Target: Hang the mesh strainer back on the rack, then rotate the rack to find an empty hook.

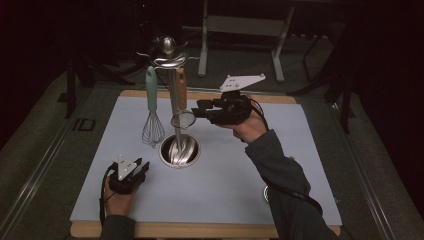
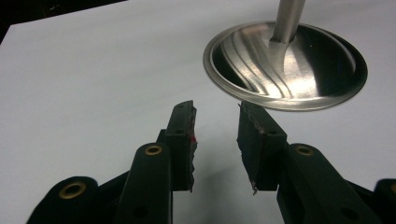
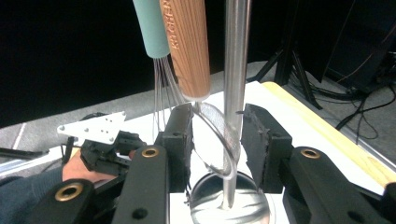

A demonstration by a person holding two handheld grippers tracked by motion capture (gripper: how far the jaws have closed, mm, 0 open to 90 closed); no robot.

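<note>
Right gripper (image 1: 196,111) at the hanging strainer (image 1: 183,119), jaws spread on both sides of its mesh ring.

The strainer hangs upright by its wooden handle (image 3: 187,46) just beside the stand pole (image 3: 235,93), whisk (image 1: 153,127) on the far side; free room lies away from the pole. Left gripper (image 2: 215,135) rests open near the stand base (image 2: 285,65).
</note>
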